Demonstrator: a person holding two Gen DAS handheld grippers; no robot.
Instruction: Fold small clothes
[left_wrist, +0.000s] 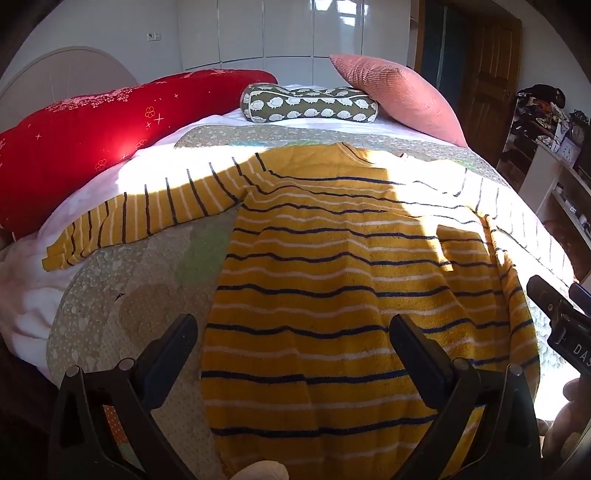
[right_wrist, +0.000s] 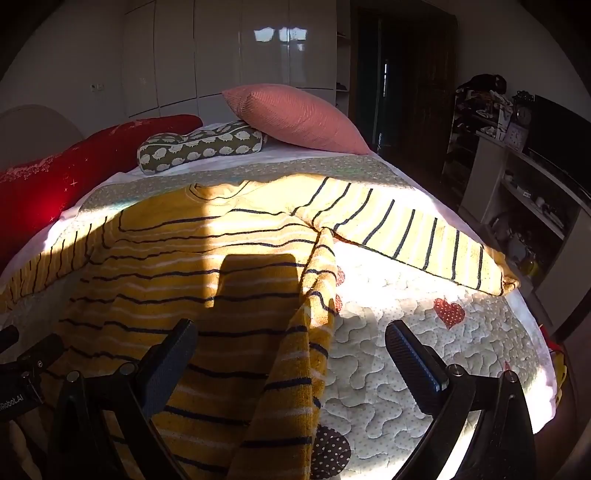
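A yellow long-sleeved top (left_wrist: 325, 280) with dark and white stripes lies spread flat on the quilted bedspread (left_wrist: 140, 280), neck toward the pillows and both sleeves stretched out sideways. My left gripper (left_wrist: 291, 339) hovers open over the top's lower left part, nothing between its fingers. In the right wrist view the same top (right_wrist: 177, 280) fills the left half, its right side edge rucked into a ridge. My right gripper (right_wrist: 291, 343) stands open above that ridged edge, its right finger (right_wrist: 410, 354) over the bare quilt (right_wrist: 424, 325). The right gripper's body (left_wrist: 565, 321) shows at the left view's right border.
A red bolster (left_wrist: 92, 140), a hedgehog-print cushion (left_wrist: 306, 103) and a pink pillow (left_wrist: 399, 88) line the head of the bed. Shelves (right_wrist: 535, 192) with clutter stand to the right of the bed. Strong sunlight and shadows cross the top.
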